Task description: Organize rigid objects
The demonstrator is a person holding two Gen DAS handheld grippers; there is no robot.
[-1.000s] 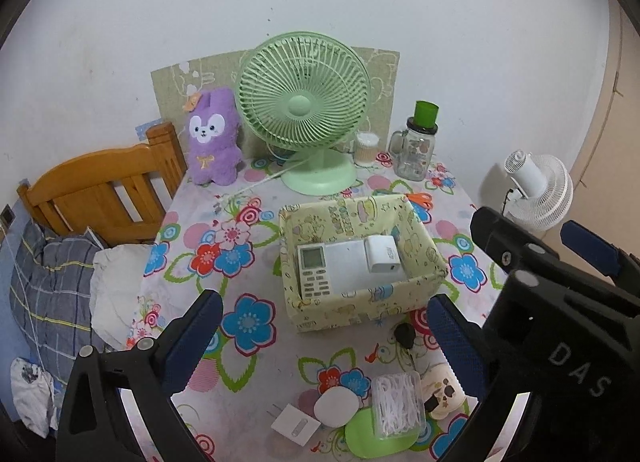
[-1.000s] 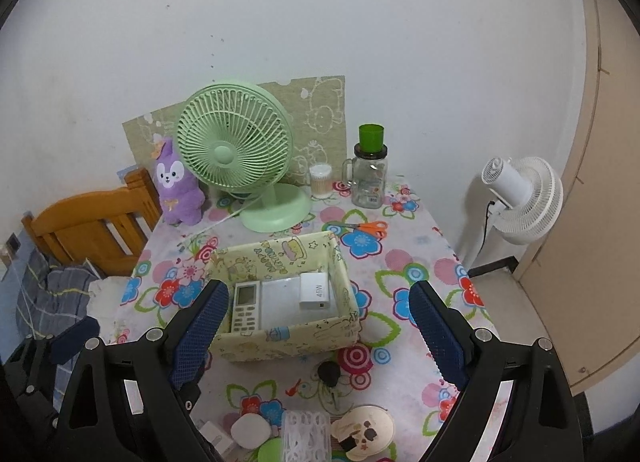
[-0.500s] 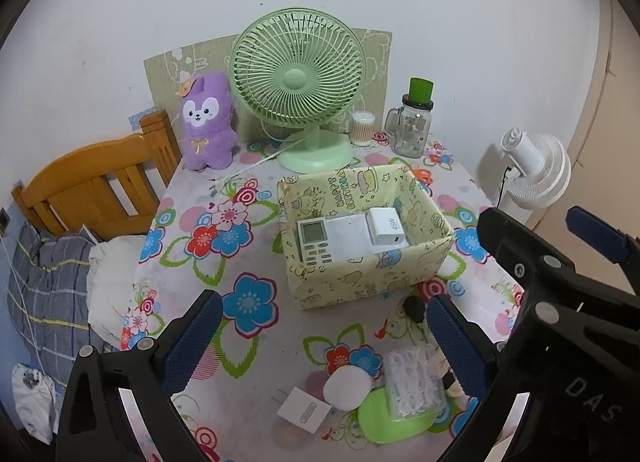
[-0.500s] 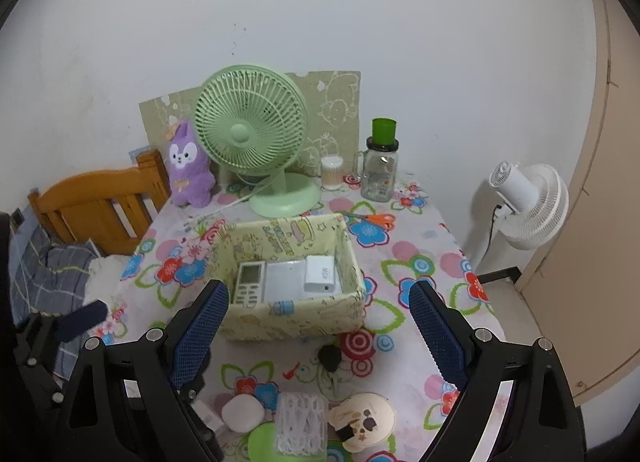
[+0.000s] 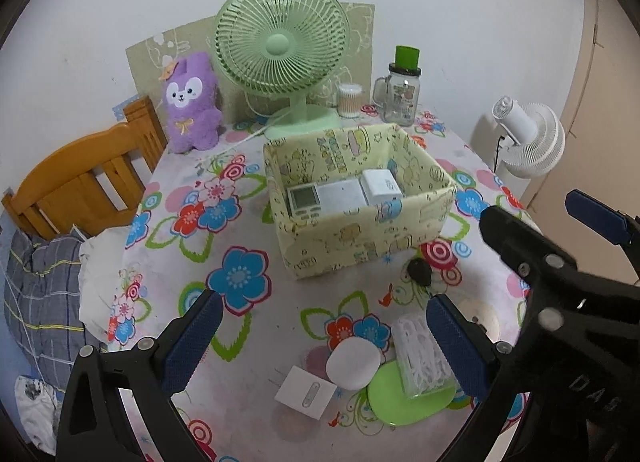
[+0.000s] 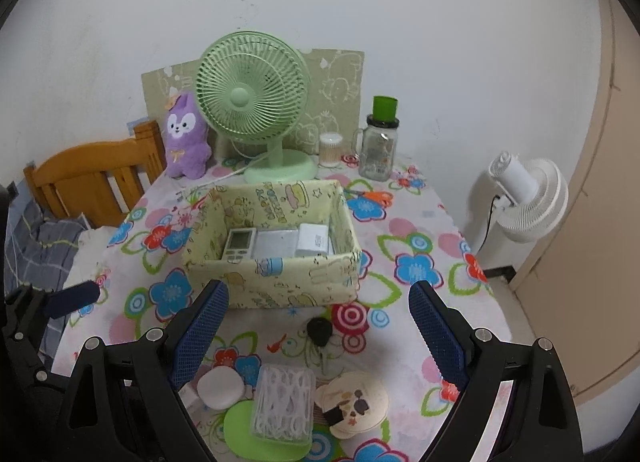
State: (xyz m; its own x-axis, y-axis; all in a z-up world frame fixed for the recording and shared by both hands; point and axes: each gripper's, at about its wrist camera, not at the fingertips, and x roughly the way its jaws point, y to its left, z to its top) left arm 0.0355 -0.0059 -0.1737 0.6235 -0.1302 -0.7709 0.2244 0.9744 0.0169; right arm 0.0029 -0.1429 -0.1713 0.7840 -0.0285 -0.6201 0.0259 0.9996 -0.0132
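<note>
Both grippers spread wide, empty — left gripper [image 5: 320,342] and right gripper [image 6: 320,326] hang above the near bench [image 6: 416,221] clutter — yellow box [image 6: 276,282] sits beyond, remote [image 6: 239,244] inside.

We are looking into a home bedroom, a wooden headboard [image 5: 80,177] showing beside a flowered tablecloth [image 5: 240,326], a purple plush toy [image 5: 192,101] sitting by a green desk fan [image 5: 280,45].

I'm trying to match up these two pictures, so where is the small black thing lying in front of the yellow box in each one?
Left wrist: the small black thing lies right of centre, below the box's near right corner.
Right wrist: it lies low centre, between the gripper's fingers.
Shared landmark: the yellow box behind it.
</note>
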